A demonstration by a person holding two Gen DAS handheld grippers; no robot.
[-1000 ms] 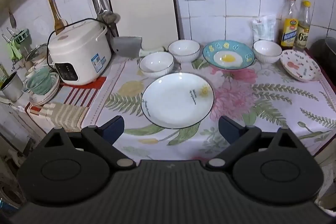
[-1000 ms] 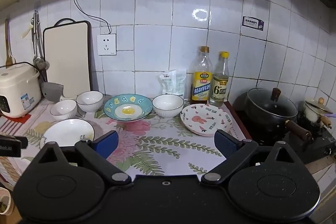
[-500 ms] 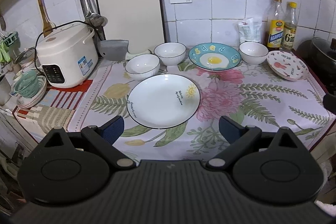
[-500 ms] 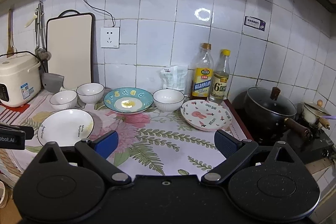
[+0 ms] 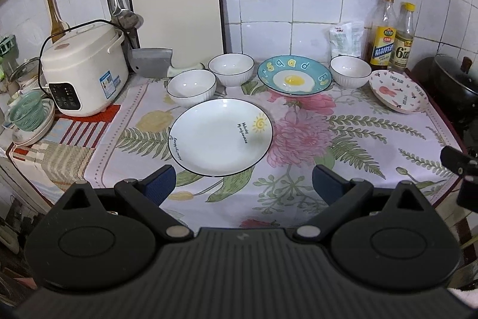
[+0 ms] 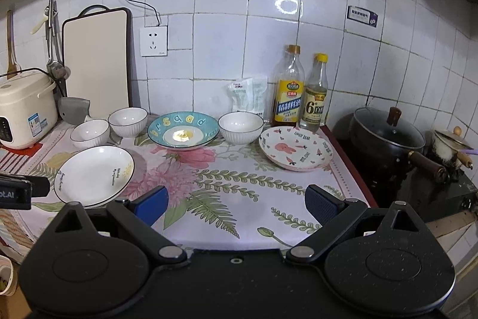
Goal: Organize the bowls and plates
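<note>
Left gripper (image 5: 242, 182): we hold it spread wide, empty — it has drifted right since 1 s ago.
Right gripper (image 6: 236, 203): spread wide, empty, slightly higher.
White plate (image 5: 220, 136): unmoved on the floral cloth (image 5: 343, 139), before 3 bowls.

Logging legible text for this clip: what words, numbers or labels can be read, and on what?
"LOVELY BEAR": rim of the pink rabbit plate.
"6°": label of the yellow-capped bottle.
Yellow letters, roughly "b r S a a d": rim of the teal egg plate.
"ot.AI", cut off: left claw body.
Script on the white sun plate, taller bottle's label, rice cooker sticker, wall sticker: too small to read.
</note>
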